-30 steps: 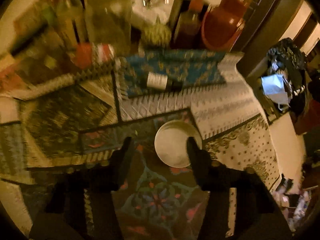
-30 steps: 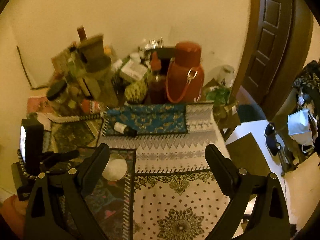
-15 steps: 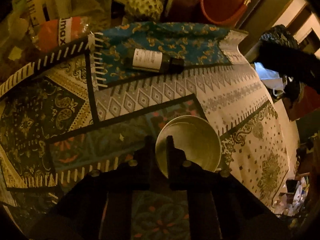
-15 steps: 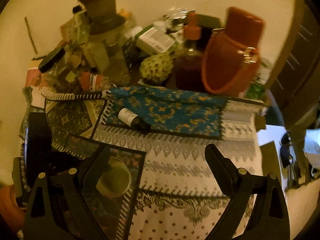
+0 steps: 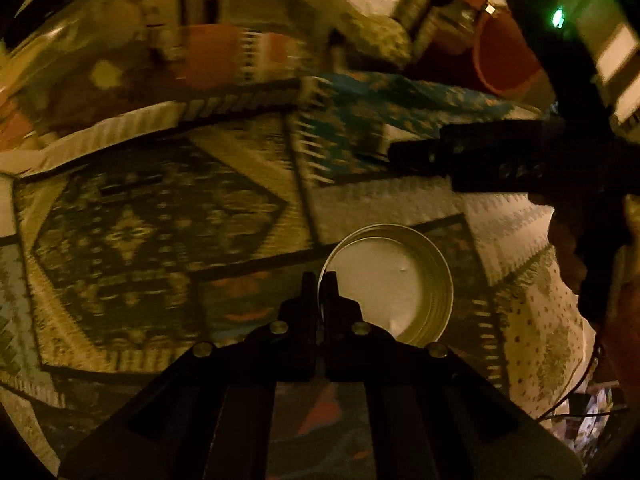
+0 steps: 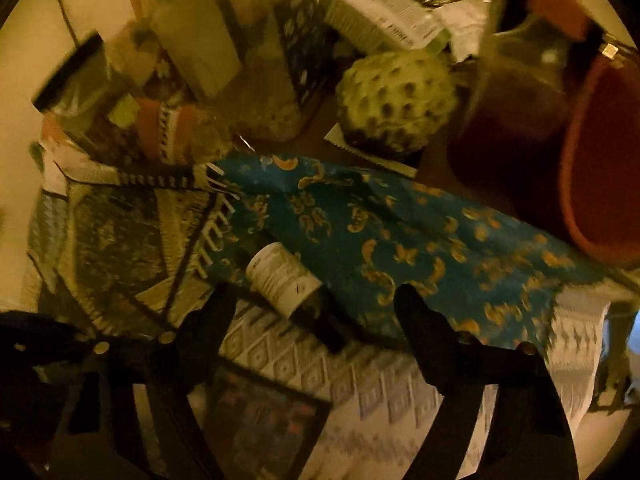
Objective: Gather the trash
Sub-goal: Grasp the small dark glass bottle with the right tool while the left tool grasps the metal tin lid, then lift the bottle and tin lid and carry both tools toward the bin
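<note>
A round shallow lid (image 5: pixel 394 284), white inside with a ribbed metal rim, lies open side up on the patterned tablecloth (image 5: pixel 160 216). My left gripper (image 5: pixel 319 278) is shut on the lid's near-left rim, which runs between the two fingertips. A small dark bottle (image 6: pixel 282 276) with a white label lies on its side where the blue cloth (image 6: pixel 440 240) ends. My right gripper (image 6: pixel 316 294) points down over it, one finger on each side. Its jaws are closing and the pads stand clear of the bottle. In the left wrist view the right gripper (image 5: pixel 424 156) reaches in from the right.
Behind the bottle stand a knobbly green fruit (image 6: pixel 396 100), a brown bottle (image 6: pixel 516 120), a red jug (image 6: pixel 600 168), boxes (image 6: pixel 380 16) and jars (image 6: pixel 80 92), tightly packed. The table ends at the right, where the floor (image 5: pixel 592 412) shows.
The left fingers came together onto the lid's rim. The right gripper dropped from high above the table to just over the small bottle, and its fingers narrowed.
</note>
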`<state>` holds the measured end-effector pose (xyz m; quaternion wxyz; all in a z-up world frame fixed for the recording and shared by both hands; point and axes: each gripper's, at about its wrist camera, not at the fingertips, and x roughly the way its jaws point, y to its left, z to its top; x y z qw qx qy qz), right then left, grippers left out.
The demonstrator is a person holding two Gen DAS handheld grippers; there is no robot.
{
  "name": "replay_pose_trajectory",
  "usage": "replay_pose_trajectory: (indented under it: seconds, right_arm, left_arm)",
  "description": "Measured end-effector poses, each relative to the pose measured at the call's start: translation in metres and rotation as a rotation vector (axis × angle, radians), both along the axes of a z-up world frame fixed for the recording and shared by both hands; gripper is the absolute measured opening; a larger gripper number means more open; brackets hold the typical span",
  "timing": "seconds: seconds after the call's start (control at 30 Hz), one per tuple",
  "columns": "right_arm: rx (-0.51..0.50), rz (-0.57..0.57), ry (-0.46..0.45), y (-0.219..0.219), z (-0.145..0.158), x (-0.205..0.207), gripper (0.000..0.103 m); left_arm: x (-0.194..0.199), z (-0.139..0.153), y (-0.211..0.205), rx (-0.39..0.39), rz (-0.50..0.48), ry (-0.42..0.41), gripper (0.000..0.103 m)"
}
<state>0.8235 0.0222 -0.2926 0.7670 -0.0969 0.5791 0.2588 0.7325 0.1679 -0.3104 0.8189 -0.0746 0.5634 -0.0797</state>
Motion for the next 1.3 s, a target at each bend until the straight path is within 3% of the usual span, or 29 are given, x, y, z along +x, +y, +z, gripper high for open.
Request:
replay_pose_trajectory:
  seconds: [0.2, 0.27, 0.33, 0.4, 0.53, 0.63, 0.8, 0.93, 1.03, 1.3]
  right_arm:
    - [-0.042, 0.048, -0.004, 0.020, -0.011, 0.001, 0.065]
    - [-0.057, 0.052, -0.030, 0.025, -0.010, -0.002, 0.054]
    - [-0.070, 0.061, -0.055, 0.031, -0.008, -0.006, 0.035]
    - [-0.075, 0.064, -0.064, 0.035, -0.007, -0.009, 0.027]
    - [0.017, 0.003, 0.031, 0.031, -0.004, -0.012, 0.025]
    - [0.053, -0.035, 0.036, 0.021, 0.005, -0.021, 0.025]
    - [0.096, -0.075, -0.015, -0.018, 0.042, -0.049, 0.025]
    - [0.125, -0.100, -0.105, -0.051, 0.090, -0.077, 0.025]
    - [0.151, -0.109, -0.171, -0.077, 0.118, -0.087, 0.025]
    - [0.273, -0.088, -0.343, -0.124, 0.205, -0.159, 0.025]
  left_arm:
    - [-0.003, 0.007, 0.028, -0.012, 0.090, -0.017, 0.001]
    - [-0.003, 0.011, 0.029, -0.013, 0.106, -0.024, 0.001]
    - [-0.003, 0.015, 0.031, -0.012, 0.118, -0.034, 0.001]
    - [-0.006, 0.020, 0.035, -0.013, 0.122, -0.044, 0.001]
    - [-0.008, 0.038, 0.029, -0.016, 0.139, -0.087, 0.001]
    - [-0.008, 0.054, 0.015, -0.024, 0.153, -0.120, 0.001]
    - [-0.032, 0.092, -0.005, -0.022, 0.162, -0.190, 0.001]
    - [-0.055, 0.122, -0.030, -0.019, 0.178, -0.255, 0.001]
    - [-0.083, 0.148, -0.053, -0.022, 0.198, -0.318, 0.001]
    - [-0.161, 0.215, -0.102, -0.009, 0.259, -0.479, 0.001]
